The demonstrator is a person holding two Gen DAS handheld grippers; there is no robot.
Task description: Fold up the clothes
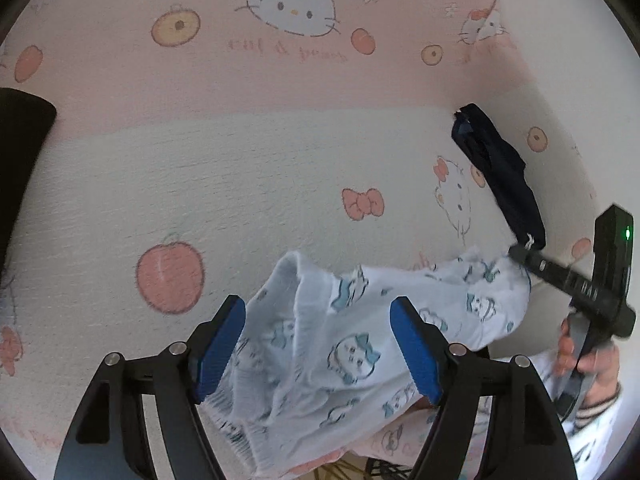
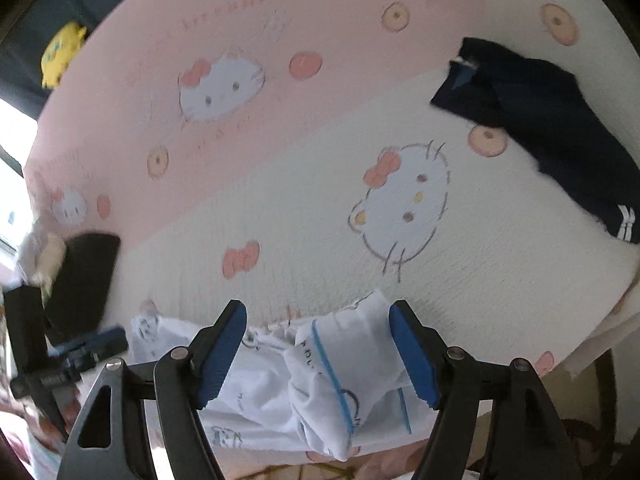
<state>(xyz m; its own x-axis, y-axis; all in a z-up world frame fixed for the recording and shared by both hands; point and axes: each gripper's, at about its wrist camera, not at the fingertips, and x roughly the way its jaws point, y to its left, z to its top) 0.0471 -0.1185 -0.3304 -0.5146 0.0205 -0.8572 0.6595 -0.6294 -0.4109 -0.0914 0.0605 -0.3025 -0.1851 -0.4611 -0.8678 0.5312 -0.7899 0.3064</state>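
Both grippers: black linkage arms, blue ribbed pads [image 1: 416, 350], silver pivot screws [image 1: 456, 349]. Right gripper [image 1: 520, 254] body black (green LED lit). Striped sleeve cuff [image 1: 600, 402] below that body.

Left claw [image 1: 318, 344] spread wide, pads apart. Right claw [image 2: 318, 346] likewise spread wide, nothing pinched.

Soft printed cloth garment [image 1: 340, 344] is lying crumpled on a textured, matt woven bedsheet [image 1: 248, 168]; matt dark cloth [image 2: 552, 128] is resting nearby; blue rubbery ribbed pads [image 1: 414, 354] are lining black plastic fingers.
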